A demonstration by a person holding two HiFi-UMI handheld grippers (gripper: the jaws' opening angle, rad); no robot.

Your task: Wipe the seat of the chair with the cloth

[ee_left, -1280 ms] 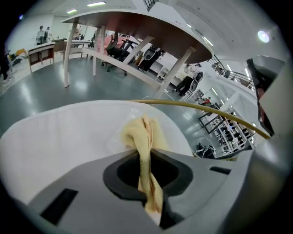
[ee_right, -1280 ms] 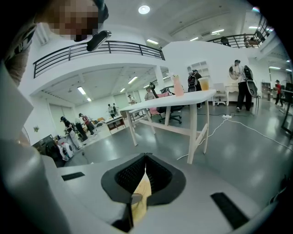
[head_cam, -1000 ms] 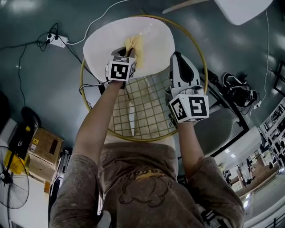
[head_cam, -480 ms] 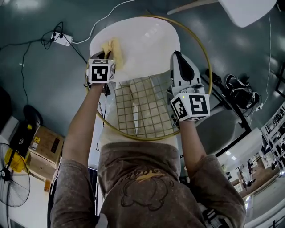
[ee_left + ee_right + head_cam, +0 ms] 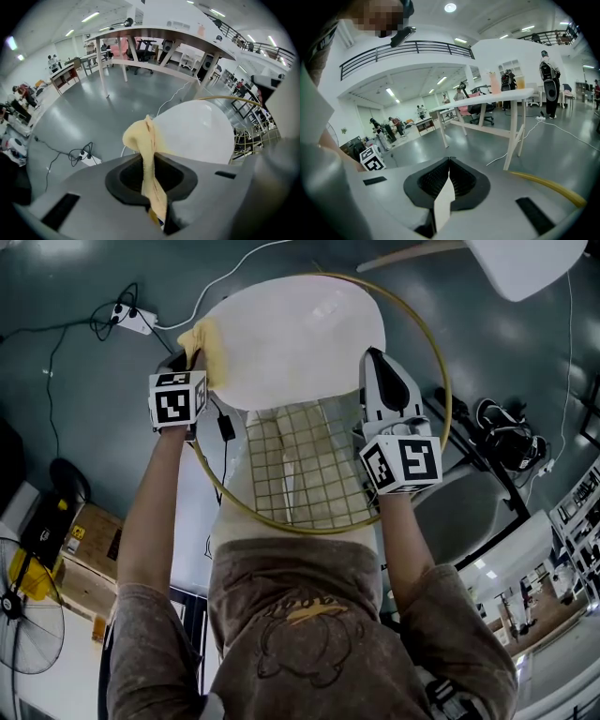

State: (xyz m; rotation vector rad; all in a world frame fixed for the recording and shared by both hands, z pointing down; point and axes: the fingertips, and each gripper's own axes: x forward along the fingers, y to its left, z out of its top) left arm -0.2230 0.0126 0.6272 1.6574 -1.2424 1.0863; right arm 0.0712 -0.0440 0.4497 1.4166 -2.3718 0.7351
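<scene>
The chair's white seat point(image 5: 295, 334) lies below me, with a wire-grid back point(image 5: 305, 465) nearer to me. A yellow cloth point(image 5: 208, 341) hangs over the seat's left edge, and my left gripper point(image 5: 192, 356) is shut on it. In the left gripper view the cloth point(image 5: 143, 140) rises from between the shut jaws of the left gripper point(image 5: 150, 161), with the seat point(image 5: 197, 133) just beyond. My right gripper point(image 5: 372, 354) rests at the seat's right edge. In its own view the right gripper point(image 5: 449, 163) is shut, with a pale strip between the jaws that I cannot identify.
A gold hoop point(image 5: 439, 362) rings the chair. A power strip point(image 5: 127, 322) and cables lie on the grey floor at the left. A cardboard box point(image 5: 89, 549) and a fan point(image 5: 23, 634) stand lower left. Another white chair point(image 5: 520, 263) is at top right, and long tables point(image 5: 159, 35) beyond.
My left gripper has dragged the cloth leftward across the seat, from near its middle to its left edge. The right gripper has stayed in place.
</scene>
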